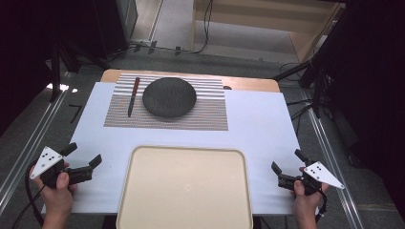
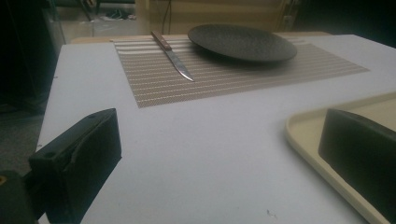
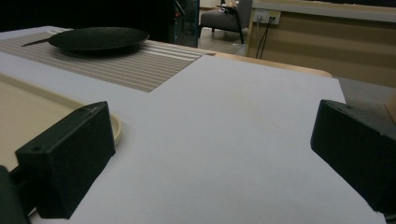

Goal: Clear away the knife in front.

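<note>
Tongs come first: the left gripper (image 1: 85, 155) sits near the left front edge of the white table (image 1: 258, 129), and its jaws are wide open with nothing between them. In the left gripper view, bare table shows between the two black jaws, and one jaw sits in front of the tray's corner. The right gripper (image 1: 288, 162) sits near the right front edge, its jaws wide open too and holding nothing. Bare table lies between them in the right gripper view.

A hand (image 1: 58, 191) grips the left gripper from below, and the other hand (image 1: 305, 196) grips the right one. Both forearms come in from the bottom.

Between the two grippers lies a big cream tray (image 1: 185, 191), right at the front edge. There is open white table on each side of it.

Farther back lies a striped mat (image 1: 210, 112). A dark round plate (image 1: 169, 97) sits on the mat. A knife (image 1: 133, 97) with a reddish handle lies just left of the plate, not touching it.
</note>
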`<state>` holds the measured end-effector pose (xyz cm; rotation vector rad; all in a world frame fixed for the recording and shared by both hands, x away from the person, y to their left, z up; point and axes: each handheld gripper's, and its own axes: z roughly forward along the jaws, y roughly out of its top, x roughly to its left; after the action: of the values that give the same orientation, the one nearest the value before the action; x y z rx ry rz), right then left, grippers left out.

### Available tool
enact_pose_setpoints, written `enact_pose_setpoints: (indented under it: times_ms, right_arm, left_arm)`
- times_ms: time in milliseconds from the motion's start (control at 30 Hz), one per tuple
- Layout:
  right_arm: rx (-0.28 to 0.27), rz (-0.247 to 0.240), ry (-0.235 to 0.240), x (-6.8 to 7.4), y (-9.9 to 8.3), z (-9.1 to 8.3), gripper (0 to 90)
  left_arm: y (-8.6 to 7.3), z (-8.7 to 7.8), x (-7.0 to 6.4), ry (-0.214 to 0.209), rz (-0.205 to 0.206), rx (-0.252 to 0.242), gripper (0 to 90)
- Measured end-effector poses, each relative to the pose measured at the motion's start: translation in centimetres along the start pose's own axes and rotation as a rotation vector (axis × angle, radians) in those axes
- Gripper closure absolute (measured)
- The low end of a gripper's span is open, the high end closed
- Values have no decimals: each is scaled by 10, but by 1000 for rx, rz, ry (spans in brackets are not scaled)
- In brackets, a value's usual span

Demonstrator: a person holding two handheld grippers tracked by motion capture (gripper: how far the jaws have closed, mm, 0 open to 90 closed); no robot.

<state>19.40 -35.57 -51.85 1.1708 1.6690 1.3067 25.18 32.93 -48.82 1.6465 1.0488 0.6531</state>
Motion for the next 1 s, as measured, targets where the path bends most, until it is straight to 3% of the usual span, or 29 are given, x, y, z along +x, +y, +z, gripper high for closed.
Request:
enact_pose_setpoints:
  times_ms: [233,433,600,1000]
  right_arm:
    - [4,-1,1,1,0,1,0]
    - [7,-1,4,1,0,1,0]
    - [6,-4,4,1,0,1,0]
    - [7,-2,11,1,0,1,0]
  left_arm:
    - [4,0,-3,4,24,18,0]
    - [8,2,-7,-5,14,19,0]
    - [16,3,-12,8,15,12,0]
    - [33,11,-22,-6,39,14,0]
